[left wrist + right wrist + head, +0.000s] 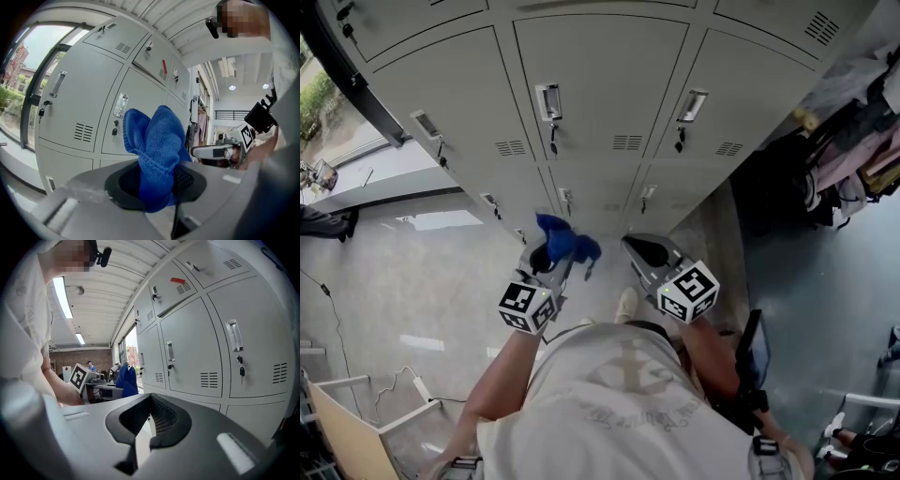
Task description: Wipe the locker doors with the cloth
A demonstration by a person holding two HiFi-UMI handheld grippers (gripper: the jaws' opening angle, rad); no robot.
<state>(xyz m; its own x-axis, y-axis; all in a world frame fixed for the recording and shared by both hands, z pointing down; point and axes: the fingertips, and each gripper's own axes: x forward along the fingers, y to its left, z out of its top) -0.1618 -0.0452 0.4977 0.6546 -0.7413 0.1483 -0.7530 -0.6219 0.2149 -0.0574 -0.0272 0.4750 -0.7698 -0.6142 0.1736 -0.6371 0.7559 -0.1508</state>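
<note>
Closest to the head camera is the person's pale shirt [637, 403], with both forearms reaching forward from it toward a bank of grey locker doors [600, 84]. On the left forearm's end sits the left gripper [551, 258], its marker cube [528, 307] facing up. Its jaws are clamped on a blue cloth [565, 242], and in the left gripper view the cloth is pinched low between them, with bunched folds standing up and fanning out above the tips. The cloth is held in front of the lower row of lockers, close to the doors, though none of the views settles whether the fabric touches the metal. The right gripper [636, 248] is held just beside the left one, at about the same height, with its own marker cube [689, 291] tilted toward the camera. The right gripper view shows its jaws drawn together with only a thin slit between them and nothing caught there. Each locker door carries a vertical handle [548, 101] with a small key hanging below it and a patch of vent slots [627, 142] near its lower edge. One upper door in the gripper views bears a red sticker [178, 280]. A window [319, 94] with greenery outside borders the lockers on the left. Clothing and bags [862, 141] are piled against the right end of the row, above a grey floor [412, 272].
</note>
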